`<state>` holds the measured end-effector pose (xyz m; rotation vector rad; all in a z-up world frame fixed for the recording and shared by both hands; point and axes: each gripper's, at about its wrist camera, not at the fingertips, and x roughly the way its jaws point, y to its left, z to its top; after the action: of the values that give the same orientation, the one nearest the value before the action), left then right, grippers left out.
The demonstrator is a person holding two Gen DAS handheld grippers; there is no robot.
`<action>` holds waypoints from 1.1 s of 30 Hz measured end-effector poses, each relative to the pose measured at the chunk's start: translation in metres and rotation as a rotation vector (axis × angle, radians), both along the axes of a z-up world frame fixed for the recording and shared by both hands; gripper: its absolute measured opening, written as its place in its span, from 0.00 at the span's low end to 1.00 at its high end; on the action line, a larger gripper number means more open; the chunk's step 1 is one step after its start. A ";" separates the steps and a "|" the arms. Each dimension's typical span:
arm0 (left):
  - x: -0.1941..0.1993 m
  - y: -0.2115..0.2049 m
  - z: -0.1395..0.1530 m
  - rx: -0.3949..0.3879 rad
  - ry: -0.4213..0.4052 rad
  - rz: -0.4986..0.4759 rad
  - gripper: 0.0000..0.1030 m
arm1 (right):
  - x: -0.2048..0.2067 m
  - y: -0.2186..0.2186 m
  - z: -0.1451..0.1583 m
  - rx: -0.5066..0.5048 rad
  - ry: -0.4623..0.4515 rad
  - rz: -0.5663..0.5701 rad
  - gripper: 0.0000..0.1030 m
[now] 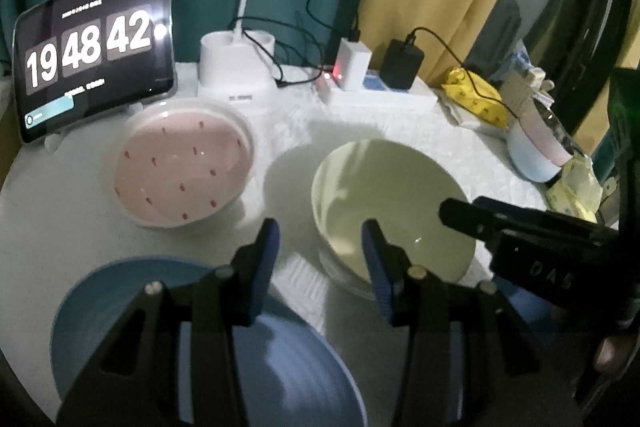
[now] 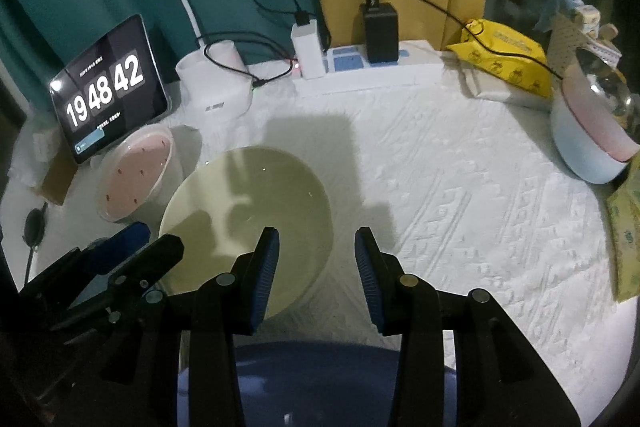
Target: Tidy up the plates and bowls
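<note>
A cream bowl sits mid-table on the white cloth, with a paler rim showing under its near edge. To its left is a pink speckled dish. A blue plate lies nearest the cameras. My left gripper hovers open, with one pad over the blue plate's edge and the other over the cream bowl's near-left rim. My right gripper is also open and straddles the bowl's right rim from above. Nothing is held by either.
Along the back stand a tablet showing a clock, a white lamp base and a power strip with chargers. A yellow packet and a light-blue pot with a pink rim sit at the right edge.
</note>
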<state>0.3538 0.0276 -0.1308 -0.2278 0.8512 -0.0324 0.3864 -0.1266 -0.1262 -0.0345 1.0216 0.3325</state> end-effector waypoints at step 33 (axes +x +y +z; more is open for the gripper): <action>-0.005 -0.009 0.005 0.010 -0.059 -0.022 0.29 | -0.005 0.008 0.013 -0.002 -0.098 0.023 0.12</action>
<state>0.3487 0.0185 -0.1260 -0.2076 0.7949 -0.0550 0.3816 -0.1189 -0.1137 -0.0637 0.9249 0.3475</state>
